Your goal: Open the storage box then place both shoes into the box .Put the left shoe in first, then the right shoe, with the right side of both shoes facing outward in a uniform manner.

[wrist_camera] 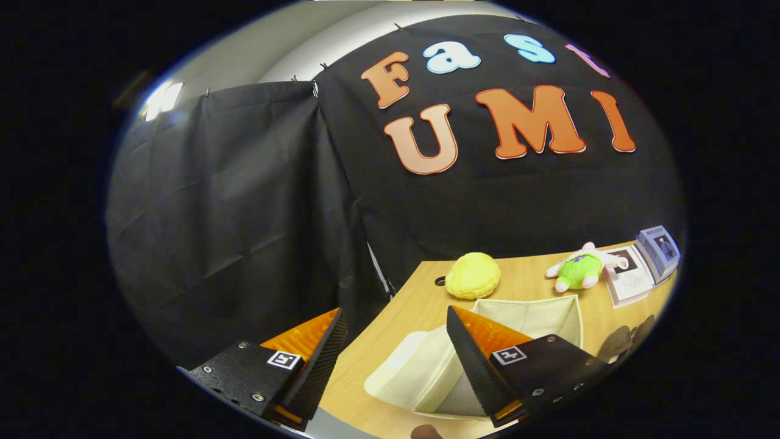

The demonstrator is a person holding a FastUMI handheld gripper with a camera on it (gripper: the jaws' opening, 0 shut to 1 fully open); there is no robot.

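A cream fabric storage box (548, 314) sits on the wooden table (414, 305), its mouth open and its soft lid (414, 372) flopped down toward me. My gripper (396, 332) hovers above the table's near left corner, tilted, with its two black-and-orange fingers wide apart and nothing between them. The right finger (481, 353) overlaps the box's near side; the left finger (317, 347) hangs past the table's left edge. The inside of the box is mostly hidden by the right finger.
Beyond the box lie a yellow plush toy (473, 275) and a green and white plush figure (582, 268). Printed cards or booklets (646, 265) rest at the far right of the table. A round cable hole (440, 281) is near the back edge. Black cloth walls stand behind and left.
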